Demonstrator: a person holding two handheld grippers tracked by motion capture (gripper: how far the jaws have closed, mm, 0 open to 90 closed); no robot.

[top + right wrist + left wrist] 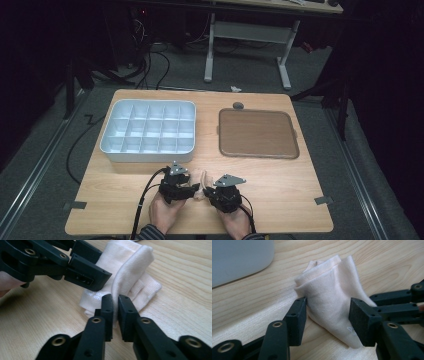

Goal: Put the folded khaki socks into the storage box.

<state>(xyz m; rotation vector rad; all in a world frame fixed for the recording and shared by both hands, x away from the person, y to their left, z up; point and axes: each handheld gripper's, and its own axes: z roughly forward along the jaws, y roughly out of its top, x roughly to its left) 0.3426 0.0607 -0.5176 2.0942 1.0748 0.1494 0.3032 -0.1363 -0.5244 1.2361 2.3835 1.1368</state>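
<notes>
Lying at the lower centre of the high view, a pale cream sock [201, 181] sits bunched on the light wood-grain desk [280, 200], between the two hands that come in from the bottom edge. The left tongs [192, 189] stand apart on either side of the sock: in the left gripper view the cloth [332, 302] rises in a folded peak between the two black pads, the left pad just touching a fold and the right pad standing just beside the cloth, so nothing is clamped. The right tongs [210, 192] pinch a raised fold of the sock [130, 272] between nearly closed pads at the middle of the right gripper view, with the left tongs [87, 275] reaching in from the upper left of that frame.

In the upper left of the desk a white compartment tray [148, 131] rests flat, its grid of cells facing up. To its right, in the upper right of the desk, lies a brown tray [257, 133] with a low rim, and a small dark round disc [238, 105] sits just above it at the desk's far edge. Tape tabs [324, 200] mark the near corners.

Around the desk the room is dark, with grey carpet [45, 165], loose black cables [150, 65] at the upper left, and the white legs of a second table [250, 35] at the top.
</notes>
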